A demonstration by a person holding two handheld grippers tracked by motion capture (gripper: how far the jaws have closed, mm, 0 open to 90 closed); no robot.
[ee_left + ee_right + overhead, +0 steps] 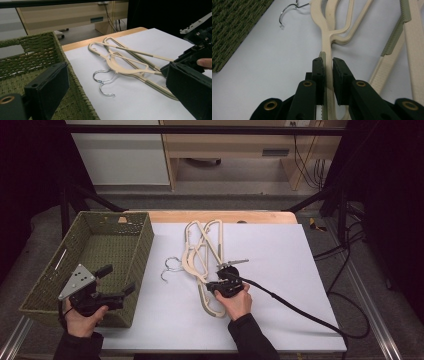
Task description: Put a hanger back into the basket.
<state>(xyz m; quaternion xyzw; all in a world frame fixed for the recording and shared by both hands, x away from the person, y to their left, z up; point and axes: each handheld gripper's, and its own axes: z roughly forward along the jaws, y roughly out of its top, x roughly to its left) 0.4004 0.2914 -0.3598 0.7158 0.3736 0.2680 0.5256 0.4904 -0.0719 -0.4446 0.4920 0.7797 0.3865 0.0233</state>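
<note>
Two cream plastic clothes hangers (202, 251) with grey-green ribbed grip strips and bright metal hooks (171, 268) lie flat and overlapped on the white sheet at the centre of the high view, hooks pointing left, their arms running from the upper centre down to the lower centre. One hanger's arm sits between the right tongs' (327, 66) pads.

Looks like I'm working in some lab or office test setup: black frame bars (200, 129) across the top, cables (310, 165) dangling upper right, plain wooden furniture (230, 145) behind the white-covered tabletop (280, 270).
</note>
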